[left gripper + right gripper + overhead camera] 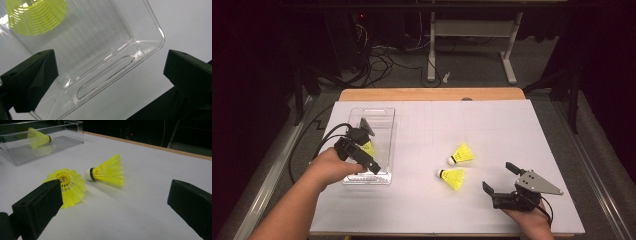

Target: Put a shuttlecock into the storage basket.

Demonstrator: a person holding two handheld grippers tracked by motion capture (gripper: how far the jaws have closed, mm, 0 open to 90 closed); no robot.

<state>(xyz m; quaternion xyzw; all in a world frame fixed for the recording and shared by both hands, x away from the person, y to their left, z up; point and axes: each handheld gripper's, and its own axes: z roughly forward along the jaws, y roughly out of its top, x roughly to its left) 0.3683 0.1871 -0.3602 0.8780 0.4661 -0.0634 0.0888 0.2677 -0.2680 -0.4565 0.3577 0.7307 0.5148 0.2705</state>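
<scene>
**Claws spread, one shuttlecock in tray, two left**

Right claw (499,178) is spread, empty, low over the counter (492,130), just short of the nearest shuttlecock (66,186). Second shuttlecock (107,171) lies just behind it. Left claw (371,150) is spread over the clear tray (140,45), holding nothing; third shuttlecock (35,15) sits inside. Next, probably: right closes on the nearest skirt. Left hand hides the tray's near corner.

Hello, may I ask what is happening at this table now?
A person holds a tool in each hand and seems to be collecting yellow shuttlecocks into a clear tray. One shuttlecock lies in the tray, and the open left tool hovers over it. Two shuttlecocks lie on the white table, with the open right tool beside them.
</scene>
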